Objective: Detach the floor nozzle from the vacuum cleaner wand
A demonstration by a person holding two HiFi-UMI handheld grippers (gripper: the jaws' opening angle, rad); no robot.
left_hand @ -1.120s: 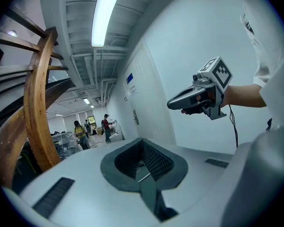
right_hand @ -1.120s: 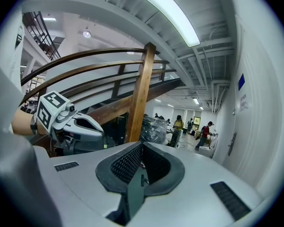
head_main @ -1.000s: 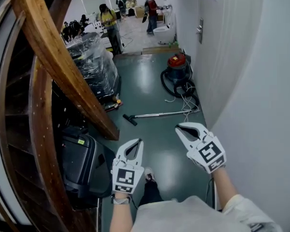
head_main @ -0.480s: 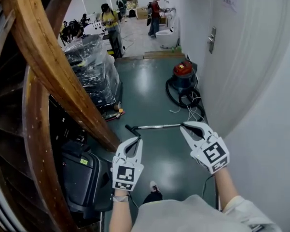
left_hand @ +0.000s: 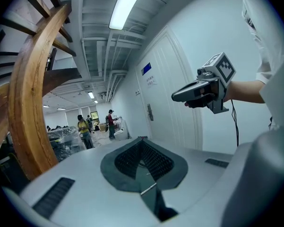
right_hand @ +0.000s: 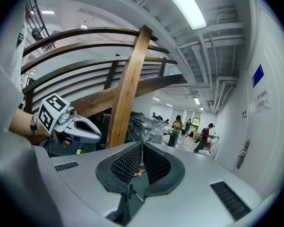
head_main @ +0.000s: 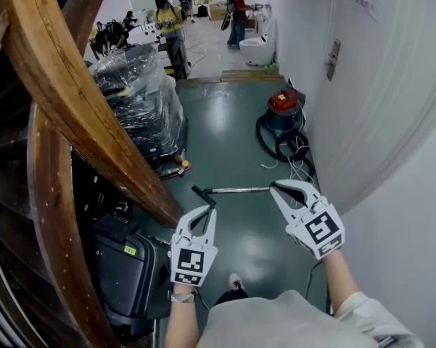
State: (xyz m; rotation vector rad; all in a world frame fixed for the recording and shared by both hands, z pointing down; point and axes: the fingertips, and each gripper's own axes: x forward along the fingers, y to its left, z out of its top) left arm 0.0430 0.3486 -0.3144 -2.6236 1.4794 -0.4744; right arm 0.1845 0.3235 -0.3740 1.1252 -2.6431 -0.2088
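Head view gives me both grippers held out over a dark green floor [head_main: 225,122] in a narrow corridor. The left gripper [head_main: 211,210] has its jaws pressed together with nothing in them, and the left gripper view shows the ribbed pads meeting at the tip. The right gripper [head_main: 275,187] is closed and empty in the same way, its pads meeting in the right gripper view.

The floor nozzle [head_main: 201,194] is small and black. It lies on the floor and is joined to the left end of the chrome wand [head_main: 239,190]. The wand runs flat across the corridor, and its right end goes out of sight behind the tip of the right gripper. In the head view the left gripper's tip sits just below the nozzle. The right gripper view shows nozzle and wand small on the floor through the gap under its closed pads, so neither is in a grip.

Further along stands a red vacuum cleaner [head_main: 284,109] with its black hose [head_main: 272,140] looped beside it, close to the white wall [head_main: 406,216] on the right. On my left are a slanting wooden stair beam [head_main: 80,100], a plastic-wrapped stack [head_main: 141,96] and a black case [head_main: 123,263]. Several people [head_main: 170,27] stand at the far end.
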